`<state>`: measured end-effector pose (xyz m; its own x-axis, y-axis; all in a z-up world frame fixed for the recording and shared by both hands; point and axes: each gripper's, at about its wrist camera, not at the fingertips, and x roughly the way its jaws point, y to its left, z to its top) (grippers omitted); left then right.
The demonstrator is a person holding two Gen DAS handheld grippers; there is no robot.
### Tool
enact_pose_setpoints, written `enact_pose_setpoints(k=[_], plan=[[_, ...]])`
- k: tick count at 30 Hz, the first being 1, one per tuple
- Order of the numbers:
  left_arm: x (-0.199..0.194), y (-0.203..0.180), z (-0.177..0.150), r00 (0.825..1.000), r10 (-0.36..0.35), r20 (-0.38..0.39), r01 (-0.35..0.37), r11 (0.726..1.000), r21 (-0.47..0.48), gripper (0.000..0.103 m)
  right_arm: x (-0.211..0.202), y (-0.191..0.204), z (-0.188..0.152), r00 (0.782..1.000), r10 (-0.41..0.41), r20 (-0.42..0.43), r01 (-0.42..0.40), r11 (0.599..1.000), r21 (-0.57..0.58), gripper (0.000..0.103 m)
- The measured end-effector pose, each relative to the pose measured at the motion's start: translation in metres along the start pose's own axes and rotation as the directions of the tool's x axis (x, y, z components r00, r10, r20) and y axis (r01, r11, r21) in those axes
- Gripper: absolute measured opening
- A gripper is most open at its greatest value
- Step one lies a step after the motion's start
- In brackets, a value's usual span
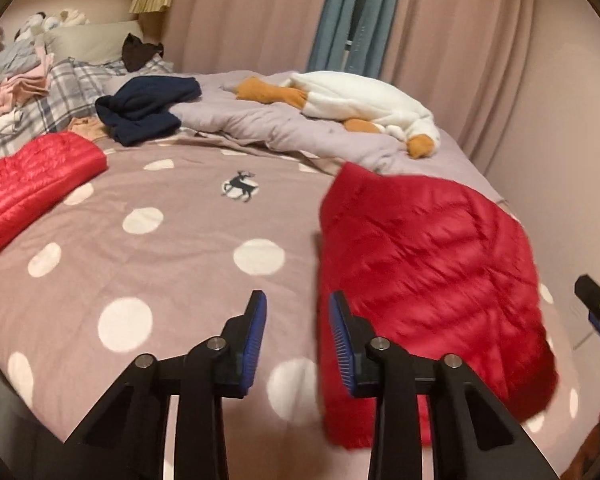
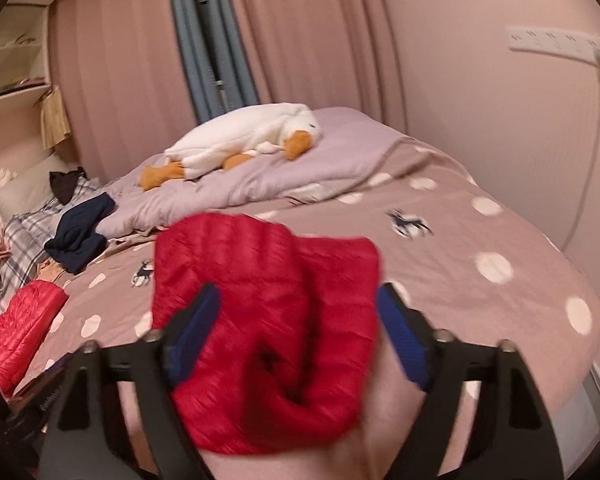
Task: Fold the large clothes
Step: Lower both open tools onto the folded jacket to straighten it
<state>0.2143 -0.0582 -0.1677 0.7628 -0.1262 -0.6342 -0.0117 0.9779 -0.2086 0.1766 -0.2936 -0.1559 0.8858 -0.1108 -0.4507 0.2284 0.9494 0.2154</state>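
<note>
Left gripper (image 1: 298,312) stands part-open and empty beside the red quilted puffer jacket (image 1: 428,272) on the polka-dot bed (image 1: 140,240), right gripper (image 2: 300,308) wider, astride its bunched fabric, pads apparently not pressing, likely lining up a fold.

Both wrist cameras look down along their fingers, low over the bed (image 1: 180,240), facing the plush goose (image 1: 364,104) and curtains (image 2: 300,40) they share.
</note>
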Motion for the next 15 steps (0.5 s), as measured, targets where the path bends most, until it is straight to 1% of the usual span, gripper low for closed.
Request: enact_pose_setpoints(k=[1, 3, 4, 6, 7, 9, 11, 12, 15], plan=[[0.006, -0.003, 0.003, 1.000, 0.011, 0.005, -0.011, 1.000, 0.006, 0.030, 0.006, 0.008, 0.004, 1.000, 0.009, 0.005, -0.009, 1.000, -0.012, 0.060], [0.017, -0.002, 0.011, 1.000, 0.021, 0.022, -0.021, 1.000, 0.013, 0.030, 0.023, 0.022, 0.013, 0.999, 0.034, 0.007, -0.034, 0.999, -0.028, 0.048], [0.026, -0.003, 0.016, 1.000, 0.021, 0.020, -0.022, 1.000, 0.013, 0.030, 0.032, 0.027, 0.017, 0.999, 0.046, 0.003, -0.046, 0.999, -0.029, 0.046], [0.042, -0.005, 0.024, 1.000, 0.015, 0.006, -0.015, 1.000, 0.014, 0.030, 0.055, 0.034, 0.024, 0.997, 0.080, -0.001, -0.080, 0.997, -0.021, 0.045], [0.052, -0.008, 0.027, 1.000, -0.001, -0.001, 0.001, 1.000, 0.013, 0.030, 0.065, 0.035, 0.026, 0.997, 0.082, -0.011, -0.082, 0.997, -0.014, 0.043], [0.066, -0.014, 0.031, 0.999, -0.036, -0.022, 0.037, 0.999, 0.015, 0.030, 0.090, 0.031, 0.024, 0.998, 0.036, -0.050, -0.036, 0.999, 0.001, 0.043], [0.080, -0.022, 0.033, 0.995, -0.093, -0.033, 0.093, 0.996, 0.012, 0.030, 0.107, 0.018, 0.021, 0.997, 0.012, -0.075, -0.010, 1.000, 0.027, 0.042], [0.086, -0.026, 0.032, 0.994, -0.103, -0.039, 0.103, 0.995, 0.010, 0.030, 0.113, 0.011, 0.020, 0.997, 0.004, -0.079, -0.001, 0.999, 0.035, 0.041], [0.099, -0.039, 0.027, 0.992, -0.120, -0.047, 0.121, 0.993, 0.014, 0.030, 0.126, -0.009, 0.014, 0.995, -0.054, -0.088, 0.057, 0.998, 0.034, 0.042]])
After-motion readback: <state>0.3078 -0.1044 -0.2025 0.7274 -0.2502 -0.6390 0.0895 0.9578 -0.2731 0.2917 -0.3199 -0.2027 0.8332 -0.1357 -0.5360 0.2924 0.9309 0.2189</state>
